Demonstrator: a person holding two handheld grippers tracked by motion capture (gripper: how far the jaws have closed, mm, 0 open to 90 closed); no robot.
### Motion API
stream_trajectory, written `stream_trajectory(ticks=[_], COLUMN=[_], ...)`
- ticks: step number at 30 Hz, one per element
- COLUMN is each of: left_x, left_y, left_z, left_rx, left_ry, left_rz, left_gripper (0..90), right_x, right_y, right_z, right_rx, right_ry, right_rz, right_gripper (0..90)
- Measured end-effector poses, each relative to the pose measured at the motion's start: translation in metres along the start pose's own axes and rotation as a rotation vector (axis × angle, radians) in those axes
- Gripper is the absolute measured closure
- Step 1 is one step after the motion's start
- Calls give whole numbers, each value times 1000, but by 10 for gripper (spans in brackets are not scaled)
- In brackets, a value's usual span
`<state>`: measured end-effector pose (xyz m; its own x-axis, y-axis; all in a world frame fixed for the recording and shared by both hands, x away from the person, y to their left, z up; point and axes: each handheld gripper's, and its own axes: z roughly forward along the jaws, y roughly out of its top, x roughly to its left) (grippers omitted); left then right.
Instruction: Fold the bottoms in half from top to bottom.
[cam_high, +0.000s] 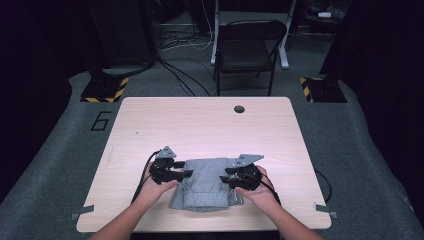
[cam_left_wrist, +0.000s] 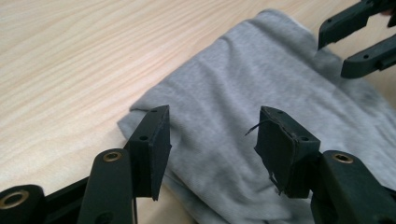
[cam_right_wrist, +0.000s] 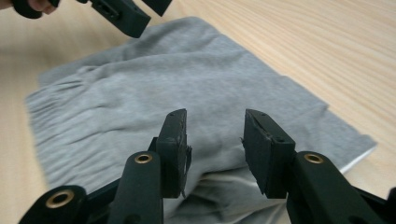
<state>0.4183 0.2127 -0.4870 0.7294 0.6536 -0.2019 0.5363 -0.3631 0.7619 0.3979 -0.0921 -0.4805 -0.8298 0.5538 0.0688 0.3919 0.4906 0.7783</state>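
I am looking at one folded grey garment (cam_high: 204, 183) lying on the wooden table (cam_high: 200, 125), near the table's 6 o'clock edge and roughly centred between its sides. Its gathered waistband side is showing at 9 o'clock in the right gripper view (cam_right_wrist: 70, 116), and a paler inner layer is peeking out at the corner near 4 o'clock there; what sort of garment it is I cannot tell for certain.

I am holding the left gripper (cam_high: 186, 173) at the cloth's 9 o'clock side and the right gripper (cam_high: 226, 179) at its 3 o'clock side, jaws pointing toward each other. In the left gripper view (cam_left_wrist: 212, 140) my jaws are standing apart above the fabric with nothing pinched, so that one is released. In the right gripper view (cam_right_wrist: 215, 147) the jaws are likewise gaping over the cloth, pads clear of it, released too.

My hands are covering part of the garment's side edges in the high view, and its near corners are hard to make out there.

Toward 12 o'clock the tabletop is lying bare up to one dark round hole (cam_high: 239, 109). Beyond the far edge one black folding chair (cam_high: 250, 47) is standing on the grey floor, with two yellow-and-black striped bases, one (cam_high: 104, 90) at 10 o'clock and one (cam_high: 320, 89) at 2 o'clock.
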Motion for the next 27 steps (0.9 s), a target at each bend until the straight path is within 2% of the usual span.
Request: stream_trajectory(ticks=[2,4,6,7,13,14,16,17,22,23,27], left_x=[4,6,8,10,21,21,24,26,30,31,33], left_y=[0,1,1,2,3,3,2,2,-1,-1,-3], left_z=[3,5,6,6,10,11,12,13,16,17,20], left_rx=[3,2,-8,-9,-26,-27,-17,-17,-24,-18,-2], left_ry=[1,9,8,9,27,23,27,26,34,30,36], left_rz=[-8,-7,-30,-16,-54,-69,-69,-62,-95,-84,-88], left_gripper=[449,452,455,456,466,473,475,476,475,475,477], right_x=[-6,-12,-16,-19,-31,-35,-38,-41,-50,-53,-59], right_y=[2,2,2,1,-1,-1,-1,0,3,2,-1], right_z=[3,5,7,8,12,12,12,13,14,14,15], right_rx=[4,-9,-5,-3,-7,-11,-3,-2,-1,-7,-3], right_ry=[-18,-27,-33,-38,-58,-59,-71,-84,-81,-75,-83], right_rz=[-4,13,30,41,85,78,92,82,111,135,141], right_gripper=[594,594,594,593,586,587,586,586,586,586,582])
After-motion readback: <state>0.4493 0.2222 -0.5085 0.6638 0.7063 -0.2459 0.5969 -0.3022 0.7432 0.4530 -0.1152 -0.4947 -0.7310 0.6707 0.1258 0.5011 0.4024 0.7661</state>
